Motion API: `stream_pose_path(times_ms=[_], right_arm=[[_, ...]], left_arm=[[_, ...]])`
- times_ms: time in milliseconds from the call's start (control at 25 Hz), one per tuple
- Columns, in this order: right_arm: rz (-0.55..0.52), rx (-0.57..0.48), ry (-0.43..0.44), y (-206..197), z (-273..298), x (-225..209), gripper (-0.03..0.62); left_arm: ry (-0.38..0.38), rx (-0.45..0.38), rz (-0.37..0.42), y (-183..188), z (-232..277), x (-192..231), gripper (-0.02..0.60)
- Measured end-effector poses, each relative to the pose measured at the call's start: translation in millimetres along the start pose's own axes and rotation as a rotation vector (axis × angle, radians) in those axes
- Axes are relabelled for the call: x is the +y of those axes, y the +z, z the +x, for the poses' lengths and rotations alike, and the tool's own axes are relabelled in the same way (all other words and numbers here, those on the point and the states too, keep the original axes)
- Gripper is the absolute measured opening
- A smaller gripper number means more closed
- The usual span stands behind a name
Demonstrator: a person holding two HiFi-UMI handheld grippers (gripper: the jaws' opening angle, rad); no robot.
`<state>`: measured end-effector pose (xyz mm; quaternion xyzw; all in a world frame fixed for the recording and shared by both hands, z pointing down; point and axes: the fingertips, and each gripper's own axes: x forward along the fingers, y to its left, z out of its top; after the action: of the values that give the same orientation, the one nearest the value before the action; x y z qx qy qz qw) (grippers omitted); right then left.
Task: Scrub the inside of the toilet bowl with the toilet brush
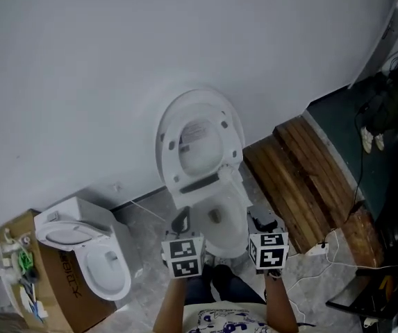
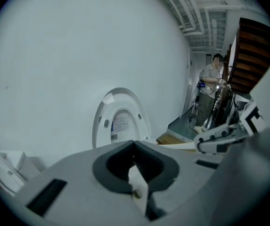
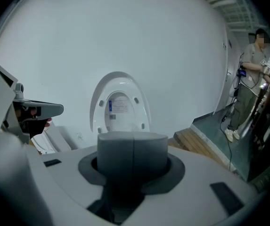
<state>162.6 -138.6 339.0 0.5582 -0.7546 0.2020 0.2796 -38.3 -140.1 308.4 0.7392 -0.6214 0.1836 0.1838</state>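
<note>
Wkshp — 2 toilets (image 1: 235, 201), cardboard box (image 1: 67, 290).

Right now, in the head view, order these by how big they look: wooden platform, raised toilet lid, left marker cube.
Largest: wooden platform and raised toilet lid, about alike, so I won't rank them.
Smallest: left marker cube, even though it is nearest the camera.

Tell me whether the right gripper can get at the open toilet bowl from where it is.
Probably yes. The right gripper hangs just beside the toilet bowl, the lid is up, and nothing lies between them. Its jaws are shut and empty.
</note>
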Motion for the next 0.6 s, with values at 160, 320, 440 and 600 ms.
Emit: stream_pose_path(times_ms=[160,320,440,600], right_arm=[[0.022,-0.075,-0.005,26,-21,-7,0.161],[0.053,-0.148,-0.006,44,-40,-11,0.161],[0.069,-0.194,0.0,58,-51,-10,0.161],[0.066,-0.236,0.012,72,-63,-5,0.161]], left_arm=[[0.023,-0.066,0.021,33,-15,-1,0.003],[0.041,-0.117,0.039,59,-31,1,0.003],[0.064,-0.156,0.051,76,-43,7,0.003],[0.083,-0.187,0.055,88,-56,13,0.003]])
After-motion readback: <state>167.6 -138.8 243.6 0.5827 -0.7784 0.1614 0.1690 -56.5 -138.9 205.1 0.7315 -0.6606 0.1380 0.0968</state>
